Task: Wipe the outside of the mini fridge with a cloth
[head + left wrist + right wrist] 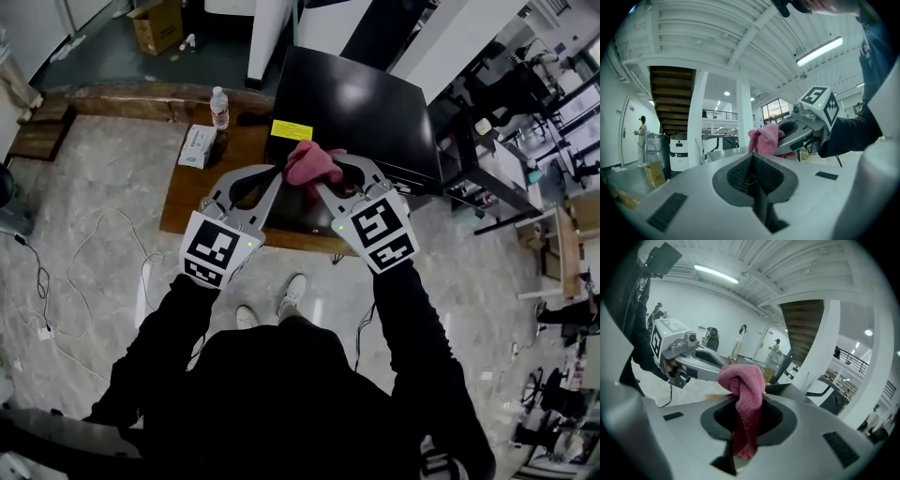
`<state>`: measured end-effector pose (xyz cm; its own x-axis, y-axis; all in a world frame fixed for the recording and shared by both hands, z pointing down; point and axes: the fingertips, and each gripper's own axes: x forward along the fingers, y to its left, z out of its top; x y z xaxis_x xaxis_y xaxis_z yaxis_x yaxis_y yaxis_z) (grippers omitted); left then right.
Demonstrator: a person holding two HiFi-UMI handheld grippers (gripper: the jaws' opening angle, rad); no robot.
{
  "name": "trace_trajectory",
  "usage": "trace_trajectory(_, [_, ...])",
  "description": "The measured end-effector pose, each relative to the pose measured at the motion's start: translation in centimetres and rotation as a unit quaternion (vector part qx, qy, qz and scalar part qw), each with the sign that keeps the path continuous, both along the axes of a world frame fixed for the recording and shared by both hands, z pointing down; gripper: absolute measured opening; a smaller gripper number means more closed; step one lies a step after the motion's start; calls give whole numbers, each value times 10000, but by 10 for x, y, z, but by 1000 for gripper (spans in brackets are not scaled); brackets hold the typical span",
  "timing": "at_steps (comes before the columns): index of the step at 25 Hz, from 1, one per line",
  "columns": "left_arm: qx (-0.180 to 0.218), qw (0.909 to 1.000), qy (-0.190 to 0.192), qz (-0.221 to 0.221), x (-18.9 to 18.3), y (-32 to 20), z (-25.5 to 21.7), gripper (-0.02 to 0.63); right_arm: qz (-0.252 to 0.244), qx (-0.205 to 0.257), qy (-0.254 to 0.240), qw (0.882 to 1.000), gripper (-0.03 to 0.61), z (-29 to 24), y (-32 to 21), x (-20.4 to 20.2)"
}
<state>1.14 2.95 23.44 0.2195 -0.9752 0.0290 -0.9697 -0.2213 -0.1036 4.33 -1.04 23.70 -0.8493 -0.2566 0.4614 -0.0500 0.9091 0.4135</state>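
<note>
The black mini fridge stands on a low wooden table in front of me. A pink cloth is bunched above the fridge's near left corner. My right gripper is shut on it, and in the right gripper view the cloth hangs out between the jaws of that gripper. My left gripper is just left of the cloth. Its jaws are shut and hold nothing, and the cloth shows just beyond them.
A water bottle and a tissue pack sit on the table left of the fridge. A cardboard box stands on the floor beyond. Cables trail over the floor at the left. Desks and chairs crowd the right.
</note>
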Motion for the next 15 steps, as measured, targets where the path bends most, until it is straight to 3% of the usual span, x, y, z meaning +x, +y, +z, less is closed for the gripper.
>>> trace_trajectory(7, [-123, 9997, -10, -201, -1, -27, -14, 6, -360, -34, 691, 9970, 84, -2, -42, -23])
trace_trajectory(15, [-34, 9984, -19, -568, -24, -65, -39, 6, -598, 100, 939, 9937, 86, -17, -96, -50])
